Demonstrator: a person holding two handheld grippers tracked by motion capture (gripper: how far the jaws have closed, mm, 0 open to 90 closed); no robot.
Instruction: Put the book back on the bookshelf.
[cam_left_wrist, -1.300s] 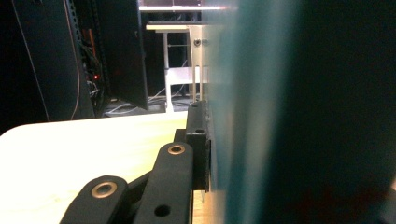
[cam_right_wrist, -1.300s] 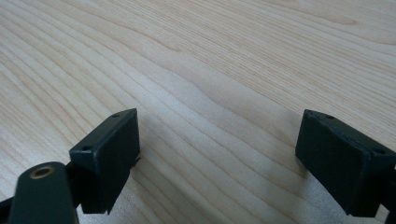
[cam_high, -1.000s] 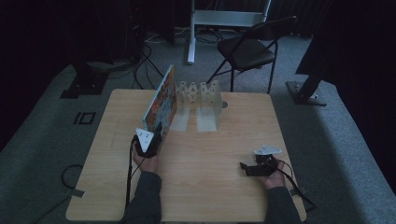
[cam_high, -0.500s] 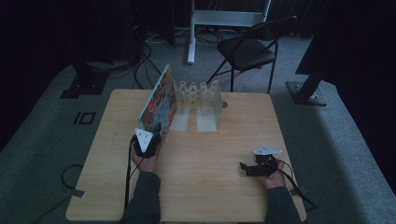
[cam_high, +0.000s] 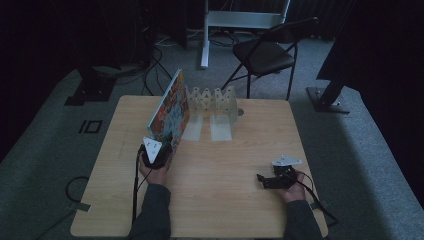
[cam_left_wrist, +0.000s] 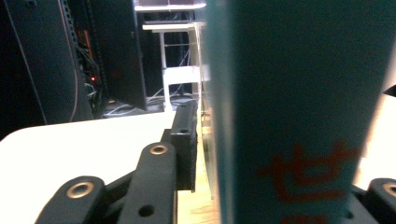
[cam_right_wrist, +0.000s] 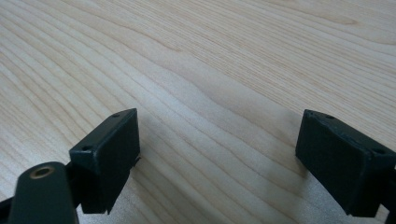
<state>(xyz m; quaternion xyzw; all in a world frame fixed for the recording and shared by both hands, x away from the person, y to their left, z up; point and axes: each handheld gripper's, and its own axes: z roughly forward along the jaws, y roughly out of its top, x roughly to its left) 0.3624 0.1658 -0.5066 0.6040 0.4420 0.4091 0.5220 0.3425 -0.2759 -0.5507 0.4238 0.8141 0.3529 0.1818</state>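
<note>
A thin, brightly printed book (cam_high: 171, 107) stands nearly on edge over the table's left half, leaning a little left. My left gripper (cam_high: 162, 149) is shut on its near lower edge. In the left gripper view the book's teal spine with orange characters (cam_left_wrist: 299, 116) rises between the jaws, and the left finger (cam_left_wrist: 184, 140) presses against its side. Just right of the book, at the back of the table, stands a white zigzag rack (cam_high: 212, 102). My right gripper (cam_high: 262, 180) rests low at the front right, open, its fingertips (cam_right_wrist: 109, 154) wide apart over bare wood.
The light wooden table (cam_high: 220, 200) is bare between the two hands. A black folding chair (cam_high: 267, 55) stands behind the far edge, with a white stand (cam_high: 240, 20) and cables on the grey carpet beyond. A dark post base (cam_high: 327, 97) sits to the right.
The left gripper has tipped the book more upright and shifted it slightly toward the rack. The right gripper has stayed in place.
</note>
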